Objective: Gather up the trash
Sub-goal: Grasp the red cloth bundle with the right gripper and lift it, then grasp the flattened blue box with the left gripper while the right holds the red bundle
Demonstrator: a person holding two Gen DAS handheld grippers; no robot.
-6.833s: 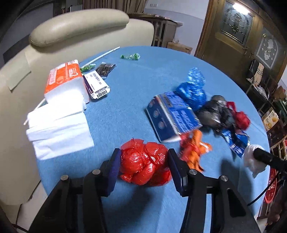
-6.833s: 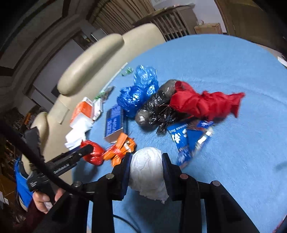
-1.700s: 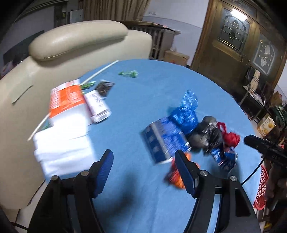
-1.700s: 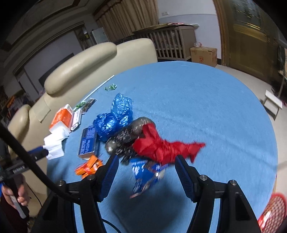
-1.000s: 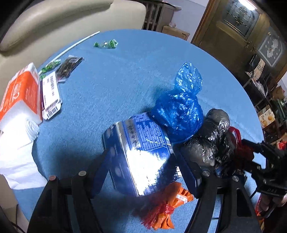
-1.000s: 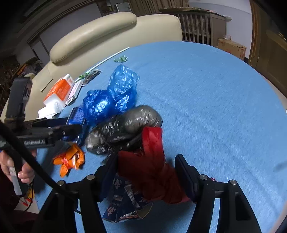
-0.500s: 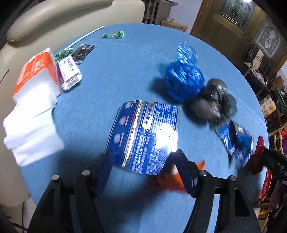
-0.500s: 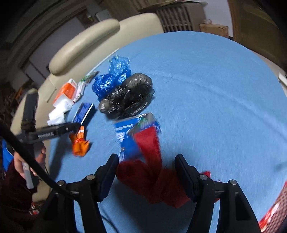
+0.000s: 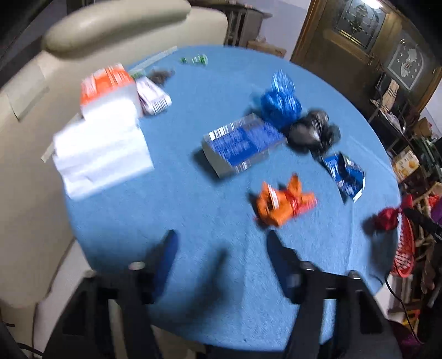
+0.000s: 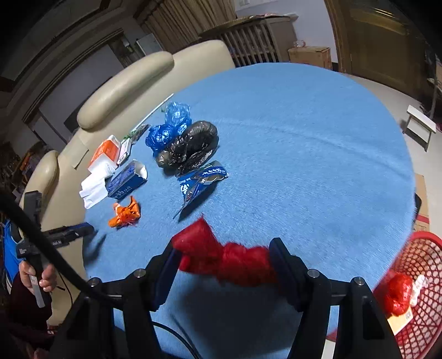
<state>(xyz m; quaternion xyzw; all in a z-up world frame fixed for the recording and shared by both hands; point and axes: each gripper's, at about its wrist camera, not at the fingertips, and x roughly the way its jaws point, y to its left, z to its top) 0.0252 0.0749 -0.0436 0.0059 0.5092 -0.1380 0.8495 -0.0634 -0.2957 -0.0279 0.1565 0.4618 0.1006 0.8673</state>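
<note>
My right gripper (image 10: 224,250) is shut on a crumpled red plastic bag (image 10: 229,262), held above the near part of the blue round table (image 10: 304,138). In the left wrist view my left gripper (image 9: 221,236) hangs over the table's near edge, its jaws opening with nothing between them. Ahead of it lie an orange wrapper (image 9: 281,204), a blue carton (image 9: 240,143), a blue foil wrapper (image 9: 345,176), a black bag (image 9: 312,132) and a blue bag (image 9: 279,102). A red mesh basket (image 10: 420,265) stands off the table at the lower right with a red bag (image 10: 397,292) inside.
An orange tissue pack (image 9: 107,82) and loose white tissues (image 9: 102,154) sit at the table's left edge, with small wrappers (image 9: 153,96) behind them. A cream sofa (image 9: 110,24) borders the far left side. A person's hand (image 10: 36,276) holds the left gripper's handle.
The blue carton that stood between my left fingers now lies on the table ahead, and that gripper has pulled back empty. My right gripper has carried the red bag from the pile toward the basket.
</note>
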